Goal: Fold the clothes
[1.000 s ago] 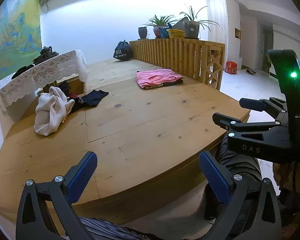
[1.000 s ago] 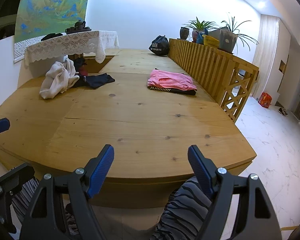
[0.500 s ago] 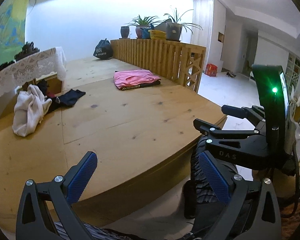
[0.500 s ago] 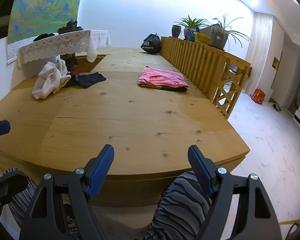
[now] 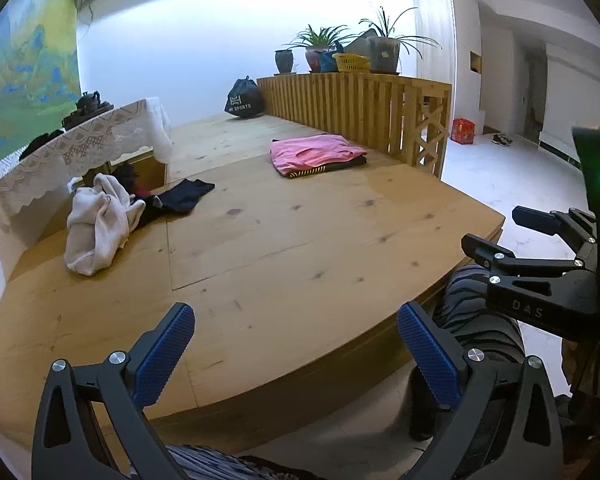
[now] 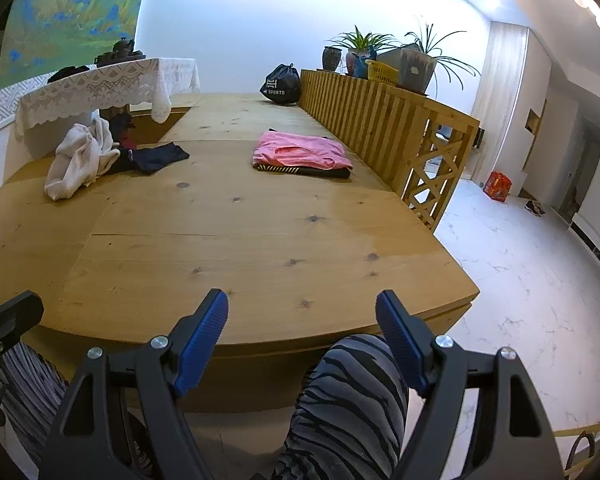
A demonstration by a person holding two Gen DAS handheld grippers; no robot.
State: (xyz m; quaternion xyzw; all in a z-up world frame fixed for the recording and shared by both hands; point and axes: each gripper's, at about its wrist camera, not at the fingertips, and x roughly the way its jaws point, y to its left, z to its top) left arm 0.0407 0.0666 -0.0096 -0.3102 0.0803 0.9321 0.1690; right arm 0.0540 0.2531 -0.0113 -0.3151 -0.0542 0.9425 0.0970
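The platform [image 6: 260,240] is honey-yellow pine with dark knots, and the slatted railing [image 6: 380,120] beside it has the same wood tone. On it lie a pink folded top [image 6: 300,152] over a black garment with a yellow-striped edge [image 6: 296,169], a cream-white crumpled garment [image 6: 80,160] and a navy-dark garment [image 6: 156,158]; a black drawstring bag [image 6: 282,86] has white lettering. The grippers' pads [image 6: 202,340] are ribbed blue on black frames, the person's trousers [image 6: 352,400] are grey with black zebra-like stripes, the lace tablecloth [image 6: 100,84] is white, the wall painting [image 6: 72,4] is green, yellow and blue, the basket [image 6: 380,69] is yellow, and the floor [image 6: 520,260] is white marble-veined tile.
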